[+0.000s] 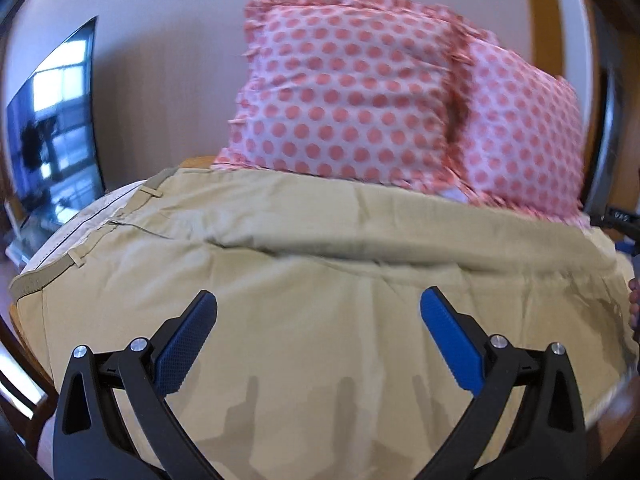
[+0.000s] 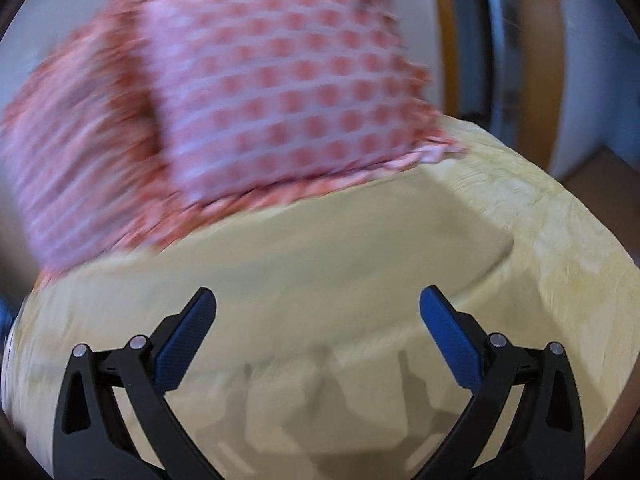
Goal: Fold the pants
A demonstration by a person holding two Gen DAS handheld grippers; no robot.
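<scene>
Beige pants (image 1: 280, 264) lie spread flat across the surface, waistband with belt loops (image 1: 76, 232) at the left, a fold ridge running across the middle. My left gripper (image 1: 318, 308) is open and empty just above the cloth near its front edge. In the right wrist view the pants (image 2: 320, 248) fill the lower half, blurred by motion. My right gripper (image 2: 318, 308) is open and empty over the cloth.
Two pink polka-dot pillows (image 1: 360, 80) stand behind the pants; they also show in the right wrist view (image 2: 240, 92). A dark TV screen (image 1: 56, 128) is at the left. A yellow textured bedsheet (image 2: 560, 240) lies at the right. A wooden door frame (image 2: 448, 32) is behind.
</scene>
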